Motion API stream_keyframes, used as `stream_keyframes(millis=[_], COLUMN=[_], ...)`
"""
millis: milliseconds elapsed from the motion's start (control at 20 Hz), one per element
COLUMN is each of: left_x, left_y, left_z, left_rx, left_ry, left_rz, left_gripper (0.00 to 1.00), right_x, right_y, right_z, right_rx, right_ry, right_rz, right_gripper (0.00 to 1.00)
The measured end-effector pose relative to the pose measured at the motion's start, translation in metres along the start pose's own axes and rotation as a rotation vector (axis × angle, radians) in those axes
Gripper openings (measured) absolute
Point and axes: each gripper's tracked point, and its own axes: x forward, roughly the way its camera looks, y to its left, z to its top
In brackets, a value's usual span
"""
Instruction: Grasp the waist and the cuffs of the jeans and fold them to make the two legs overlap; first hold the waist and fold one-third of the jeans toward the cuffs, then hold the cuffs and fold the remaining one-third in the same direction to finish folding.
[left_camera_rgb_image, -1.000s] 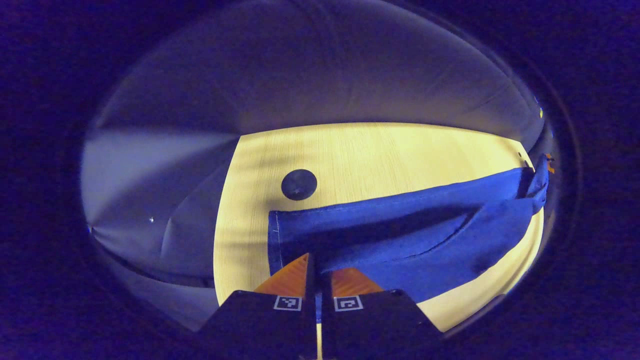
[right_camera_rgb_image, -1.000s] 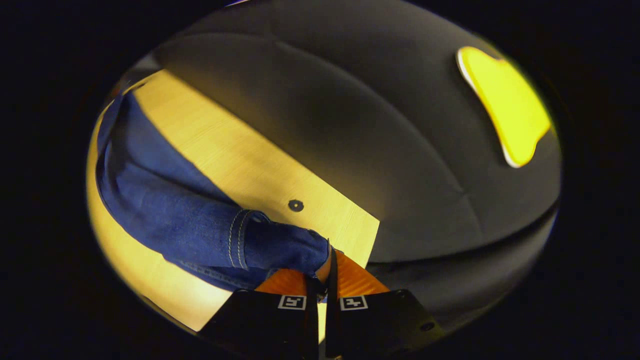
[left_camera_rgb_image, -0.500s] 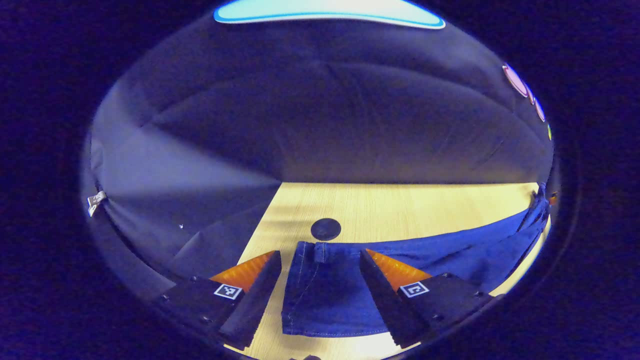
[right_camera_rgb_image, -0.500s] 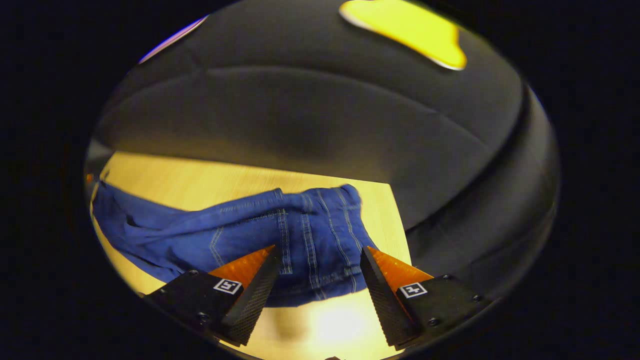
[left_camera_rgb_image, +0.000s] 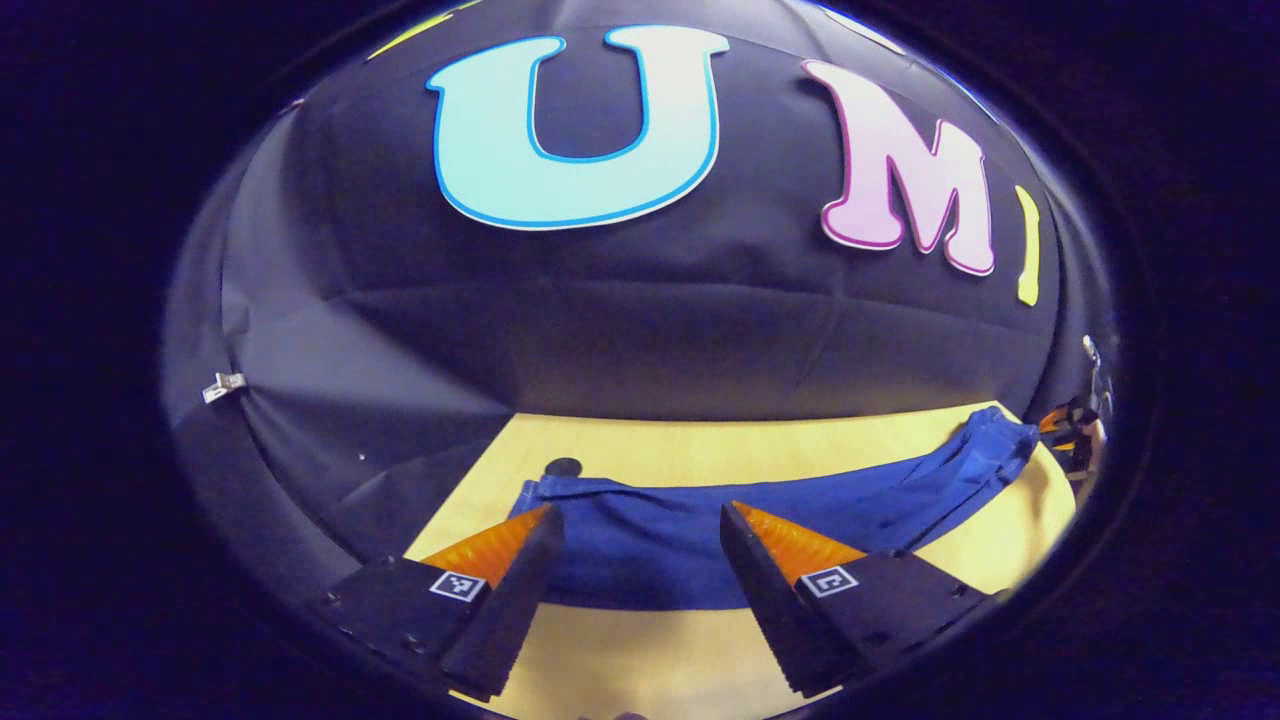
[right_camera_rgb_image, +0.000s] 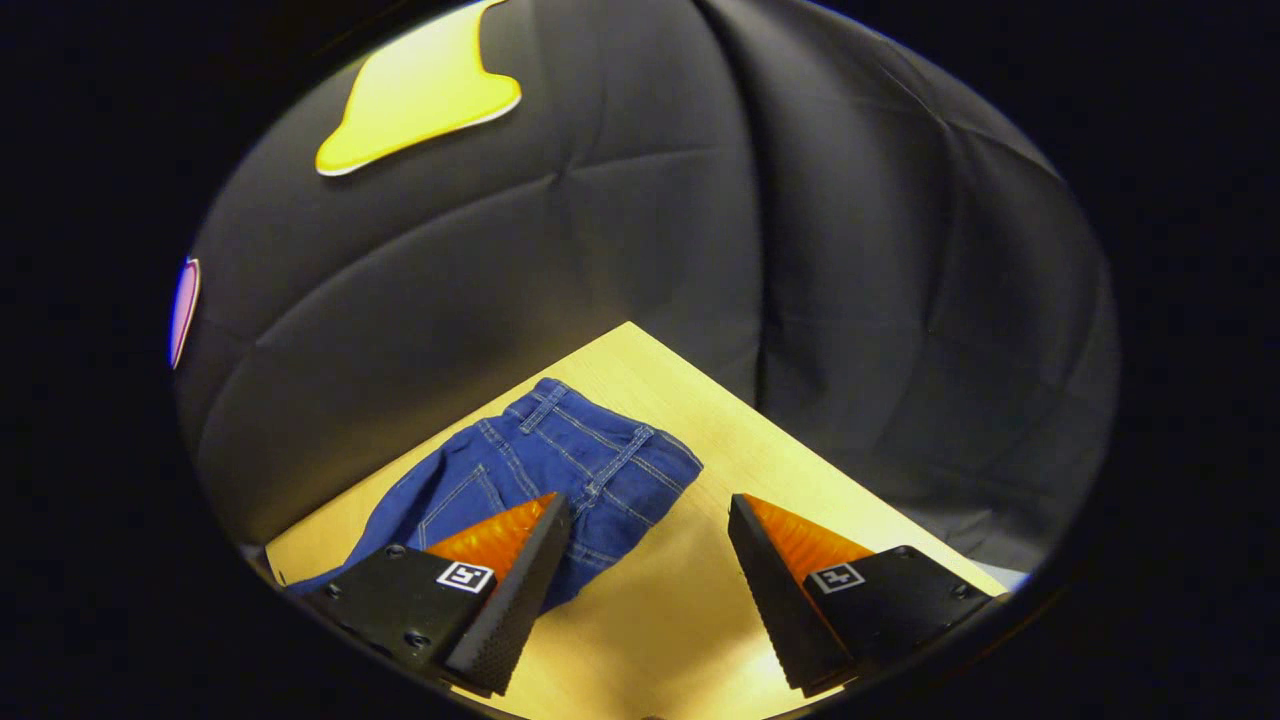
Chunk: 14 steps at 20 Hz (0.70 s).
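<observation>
The blue jeans (left_camera_rgb_image: 800, 500) lie in a long band across the wooden table (left_camera_rgb_image: 720, 455), one leg over the other. In the left gripper view their cuff end sits just ahead of my left gripper (left_camera_rgb_image: 638, 510), which is open and holds nothing. The right gripper view has the waist end (right_camera_rgb_image: 560, 455), with belt loops and a back pocket, ahead and to the left of my right gripper (right_camera_rgb_image: 648, 497). That gripper is open too, over bare table (right_camera_rgb_image: 690, 610). My right gripper (left_camera_rgb_image: 1068, 440) also appears small beside the far end of the jeans.
A small black disc (left_camera_rgb_image: 563, 466) sits on the table near the cuff end. The black cloth wall (right_camera_rgb_image: 620, 230) closes in right behind the table's far edges, and a table corner (right_camera_rgb_image: 628, 326) lies beyond the waist.
Both grippers were shut on the jeans' ends a second ago. They opened, let go, and have since drawn back and tilted up. The jeans now rest on the table.
</observation>
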Motion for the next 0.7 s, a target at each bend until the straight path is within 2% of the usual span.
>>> stream_keyframes(millis=[100, 200, 350, 400, 450, 500, 550, 650, 700], left_x=[0.0, -0.003, -0.003, -0.002, -0.001, 0.001, 0.001, 0.004, 0.004], left_y=[-0.007, 0.0, 0.0, -0.006, -0.008, -0.009, -0.012, -0.022, -0.025], left_z=[0.007, 0.003, 0.002, 0.002, -0.003, -0.007, -0.01, -0.018, -0.022], left_rx=[-0.022, -0.034, -0.034, -0.031, -0.039, -0.059, -0.071, -0.087, -0.089], left_ry=[-0.001, 0.007, 0.016, 0.022, 0.039, 0.052, 0.059, 0.068, 0.076], left_rz=[-0.033, -0.052, -0.065, -0.072, -0.074, -0.076, -0.083, -0.095, -0.101], left_gripper=[0.98, 0.98, 0.98, 0.98, 0.99, 0.99, 0.99, 0.99, 0.99], right_x=[0.018, 0.035, 0.052, 0.057, 0.058, 0.057, 0.056, 0.063, 0.059], right_y=[0.005, -0.001, -0.001, -0.005, -0.003, 0.005, 0.008, 0.011, 0.012], right_z=[0.006, 0.007, -0.003, -0.007, -0.001, -0.008, -0.011, -0.01, -0.013], right_rx=[0.037, 0.04, 0.092, 0.089, 0.017, -0.014, 0.001, 0.007, 0.001], right_ry=[-0.031, -0.046, -0.018, -0.01, -0.051, -0.037, -0.016, -0.022, -0.014], right_rz=[0.003, -0.027, -0.054, -0.059, -0.054, -0.035, -0.025, -0.021, -0.015], right_gripper=[0.98, 0.97, 0.97, 0.97, 0.96, 0.94, 0.93, 0.8, 0.67])
